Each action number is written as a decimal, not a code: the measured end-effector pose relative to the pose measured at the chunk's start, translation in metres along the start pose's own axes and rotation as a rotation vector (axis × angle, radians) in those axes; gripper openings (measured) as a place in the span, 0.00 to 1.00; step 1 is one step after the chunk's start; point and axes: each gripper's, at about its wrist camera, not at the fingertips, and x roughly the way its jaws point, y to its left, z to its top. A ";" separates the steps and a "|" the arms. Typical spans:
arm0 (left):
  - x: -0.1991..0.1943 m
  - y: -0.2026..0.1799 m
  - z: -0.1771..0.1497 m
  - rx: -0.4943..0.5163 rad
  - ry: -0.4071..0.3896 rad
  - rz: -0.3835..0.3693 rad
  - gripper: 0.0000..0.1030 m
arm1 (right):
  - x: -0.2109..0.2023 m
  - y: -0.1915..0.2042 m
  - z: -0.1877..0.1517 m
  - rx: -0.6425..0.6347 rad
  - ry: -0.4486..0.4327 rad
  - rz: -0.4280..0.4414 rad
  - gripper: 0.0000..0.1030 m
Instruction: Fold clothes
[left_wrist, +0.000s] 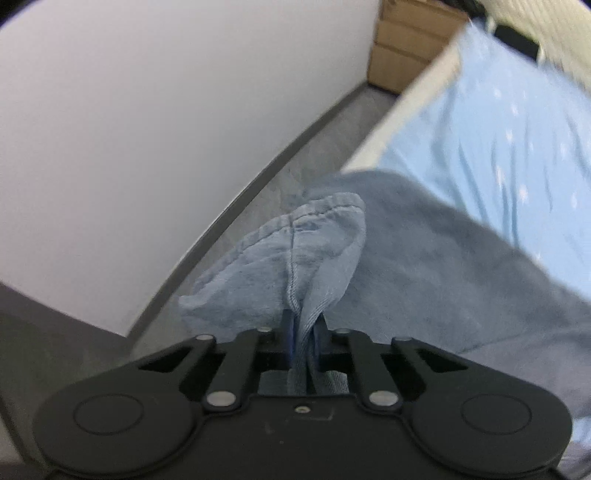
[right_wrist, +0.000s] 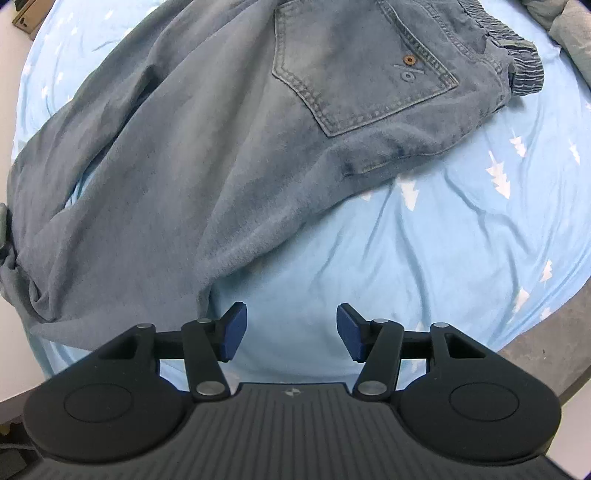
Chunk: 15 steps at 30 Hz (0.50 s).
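A pair of blue jeans (right_wrist: 207, 147) lies spread on a light blue bed sheet (right_wrist: 424, 240), back pocket (right_wrist: 362, 70) up and elastic waistband (right_wrist: 517, 48) at the far right. My left gripper (left_wrist: 304, 325) is shut on the hem end of a jeans leg (left_wrist: 295, 258), which bunches up above the fingers at the bed's edge. My right gripper (right_wrist: 291, 328) is open and empty, hovering over the bare sheet just beside the near edge of the jeans leg.
A white wall (left_wrist: 147, 129) and grey floor (left_wrist: 314, 147) lie beside the bed in the left wrist view. Cardboard boxes (left_wrist: 406, 48) stand at the far corner. Grey cloth (right_wrist: 565, 33) lies at the sheet's far right.
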 end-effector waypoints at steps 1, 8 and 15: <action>-0.008 0.011 -0.001 -0.035 -0.014 -0.013 0.07 | 0.000 0.001 0.001 0.009 0.001 0.009 0.55; -0.070 0.102 -0.026 -0.375 -0.113 -0.065 0.07 | 0.002 0.029 0.014 -0.037 0.017 0.055 0.55; -0.084 0.170 -0.073 -0.682 -0.015 -0.001 0.05 | 0.002 0.048 0.023 -0.057 0.021 0.089 0.55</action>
